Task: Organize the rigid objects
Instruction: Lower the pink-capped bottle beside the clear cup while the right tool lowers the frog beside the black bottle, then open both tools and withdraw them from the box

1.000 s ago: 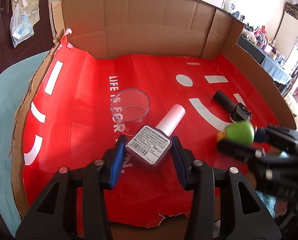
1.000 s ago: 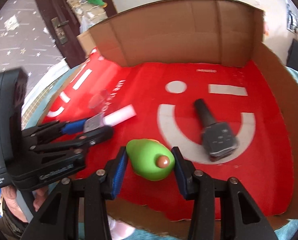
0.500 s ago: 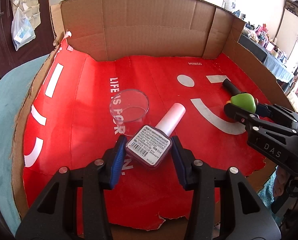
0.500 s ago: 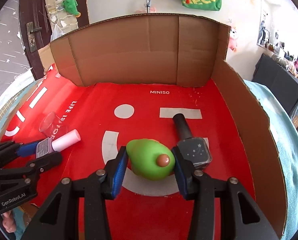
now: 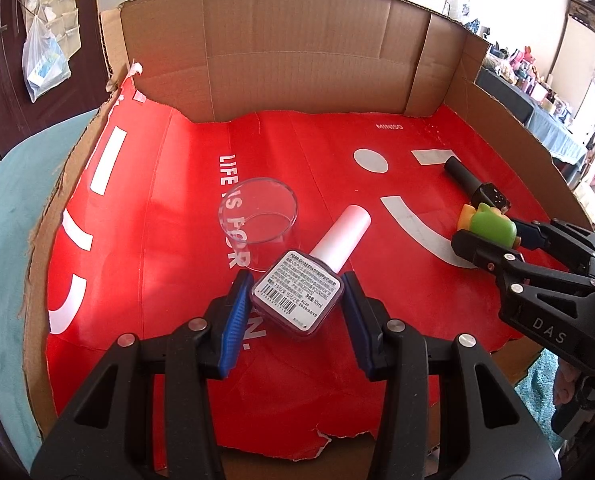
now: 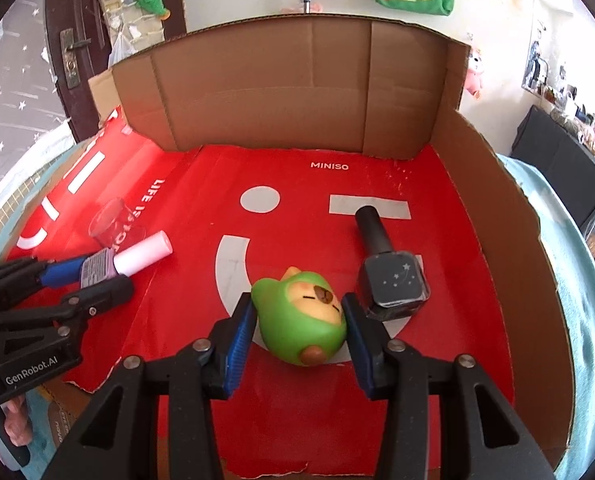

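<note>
My left gripper [image 5: 295,300] is shut on a purple nail-polish bottle [image 5: 297,296] with a white cap, its barcode label facing me. It hangs just in front of a clear plastic cup [image 5: 257,216] lying on the red floor of the cardboard box [image 5: 297,60]. In the right wrist view my right gripper [image 6: 299,320] is shut on a green toy figure [image 6: 301,324] with a tan face. A black nail-polish bottle [image 6: 391,280] lies right beside the toy, close to the right finger. The left gripper [image 6: 85,280] with its bottle shows at far left; the right gripper [image 5: 493,236] shows at the right.
Brown cardboard walls [image 6: 297,88] close the box at the back and on the right [image 6: 509,240]. The front edge of the red liner is torn [image 5: 321,444]. A teal cloth [image 5: 1,240] lies under the box. A person's fingers [image 6: 15,428] show at lower left.
My right gripper has carried the green toy further into the box, up beside the black bottle, and tilted so the toy's face now shows. The left gripper has stayed put.
</note>
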Available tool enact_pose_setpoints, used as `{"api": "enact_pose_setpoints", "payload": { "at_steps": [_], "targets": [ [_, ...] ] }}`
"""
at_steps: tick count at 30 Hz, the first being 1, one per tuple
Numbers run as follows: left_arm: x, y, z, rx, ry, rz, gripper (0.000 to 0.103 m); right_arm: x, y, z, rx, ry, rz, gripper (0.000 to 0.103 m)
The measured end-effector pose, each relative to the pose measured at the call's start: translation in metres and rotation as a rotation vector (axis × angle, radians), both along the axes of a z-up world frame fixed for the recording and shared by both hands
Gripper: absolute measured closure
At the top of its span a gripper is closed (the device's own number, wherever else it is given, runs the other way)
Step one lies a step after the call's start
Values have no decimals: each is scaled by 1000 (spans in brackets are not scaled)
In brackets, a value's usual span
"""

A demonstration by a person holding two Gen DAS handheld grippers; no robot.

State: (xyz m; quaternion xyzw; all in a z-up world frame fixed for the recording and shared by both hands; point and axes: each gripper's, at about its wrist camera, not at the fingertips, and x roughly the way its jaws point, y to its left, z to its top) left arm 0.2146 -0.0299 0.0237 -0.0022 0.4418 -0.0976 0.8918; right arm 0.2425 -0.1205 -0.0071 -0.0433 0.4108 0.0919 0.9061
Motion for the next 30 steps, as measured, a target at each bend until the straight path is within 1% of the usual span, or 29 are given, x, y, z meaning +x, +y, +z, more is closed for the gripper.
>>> {"api": "enact_pose_setpoints", "payload": {
  "at_steps": [4, 19, 23, 26, 27, 28, 30],
  "targets": [
    [1, 1, 0, -2, 1, 0, 61, 1, 0, -3, -2, 11, -10, 59],
    [0, 3, 1, -14, 7, -3, 60, 2, -4, -3, 29, 18, -14, 59],
    [0, 6, 2, -35, 14, 1, 52, 1, -4, -3, 36, 19, -14, 58],
    [-2, 5, 4, -18, 1, 6, 47, 1, -5, -3, 39, 20, -15, 57],
    [-3, 4, 4, 0, -2, 9, 37, 1, -5, -3, 39, 20, -15, 57],
    [-4, 3, 4, 16, -11, 14, 30, 1, -5, -3, 40, 19, -16, 57],
    [-5, 2, 5, 29, -20, 16, 29, 0, -5, -3, 42, 18, -17, 57]
  ]
}}
